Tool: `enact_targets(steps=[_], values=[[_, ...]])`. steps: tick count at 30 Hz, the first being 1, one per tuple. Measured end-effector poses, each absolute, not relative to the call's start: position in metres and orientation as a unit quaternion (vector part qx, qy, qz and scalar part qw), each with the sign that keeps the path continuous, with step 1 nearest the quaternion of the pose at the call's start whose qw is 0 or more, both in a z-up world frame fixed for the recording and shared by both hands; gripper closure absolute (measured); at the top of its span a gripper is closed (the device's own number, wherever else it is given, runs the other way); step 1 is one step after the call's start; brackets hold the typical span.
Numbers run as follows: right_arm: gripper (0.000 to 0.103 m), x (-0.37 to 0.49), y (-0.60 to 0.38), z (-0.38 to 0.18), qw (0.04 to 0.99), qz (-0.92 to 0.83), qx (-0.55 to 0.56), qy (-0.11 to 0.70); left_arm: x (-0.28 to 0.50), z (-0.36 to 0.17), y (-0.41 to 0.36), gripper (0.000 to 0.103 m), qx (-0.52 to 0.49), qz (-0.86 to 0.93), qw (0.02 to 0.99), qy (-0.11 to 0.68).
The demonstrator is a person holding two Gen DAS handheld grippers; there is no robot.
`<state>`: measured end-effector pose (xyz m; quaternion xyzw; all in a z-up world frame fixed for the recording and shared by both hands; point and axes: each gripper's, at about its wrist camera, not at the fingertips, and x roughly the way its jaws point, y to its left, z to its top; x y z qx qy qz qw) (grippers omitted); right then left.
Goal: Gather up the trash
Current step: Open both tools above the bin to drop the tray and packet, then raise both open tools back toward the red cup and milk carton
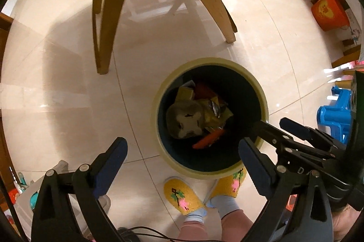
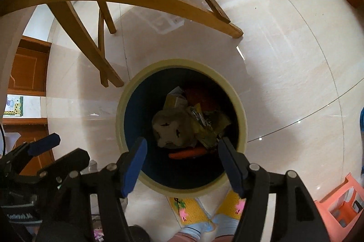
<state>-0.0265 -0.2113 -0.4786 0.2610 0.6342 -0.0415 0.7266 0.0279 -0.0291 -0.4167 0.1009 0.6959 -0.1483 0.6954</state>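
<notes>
A round trash bin with a cream rim point(image 1: 159, 92) and a dark blue inside stands on the tiled floor, straight below both grippers. Inside lie a crumpled grey-brown wad point(image 1: 185, 120), yellow wrappers point(image 1: 213, 114) and an orange piece point(image 1: 208, 139). My left gripper point(image 1: 182, 143) hangs open over the bin's near left edge with nothing between its fingers. My right gripper point(image 2: 183, 141) is open above the bin's mouth point(image 2: 127, 105), its jaws empty over the wad point(image 2: 169, 128). Each gripper shows in the other's view: the right gripper point(image 1: 273, 122) and the left gripper point(image 2: 68, 146).
Wooden chair legs point(image 1: 107, 21) stand just beyond the bin. A person's feet in yellow slippers point(image 1: 182, 194) touch the bin's near side. A blue plastic stool point(image 1: 334, 114) and an orange box point(image 1: 328, 11) are on the right; a pink stool point(image 2: 341, 205) at the lower right.
</notes>
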Motion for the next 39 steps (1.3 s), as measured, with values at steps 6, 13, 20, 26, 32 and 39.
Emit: enact_targets(steps=[6,13,20,26,32,39], values=[[0.038,-0.034,-0.207,-0.448,0.741,-0.045,0.25,0.622,0.023,-0.403,-0.026,0.006,0.081,-0.132,0.707,0.69],[0.038,-0.043,-0.201,-0.402,0.754,-0.034,0.236,0.613,0.007,-0.352,-0.018,0.006,0.07,-0.125,0.718,0.681],[0.038,-0.057,-0.191,-0.338,0.764,-0.024,0.233,0.601,-0.009,-0.268,-0.004,0.006,0.063,-0.131,0.737,0.66],[0.038,-0.067,-0.184,-0.275,0.78,-0.017,0.237,0.578,-0.021,-0.191,0.005,0.006,0.065,-0.142,0.758,0.634],[0.038,-0.077,-0.179,-0.201,0.803,-0.011,0.24,0.545,-0.029,-0.117,0.012,0.006,0.067,-0.159,0.779,0.602],[0.038,-0.085,-0.173,-0.118,0.834,-0.003,0.236,0.499,-0.03,-0.049,0.02,0.008,0.049,-0.182,0.799,0.571]])
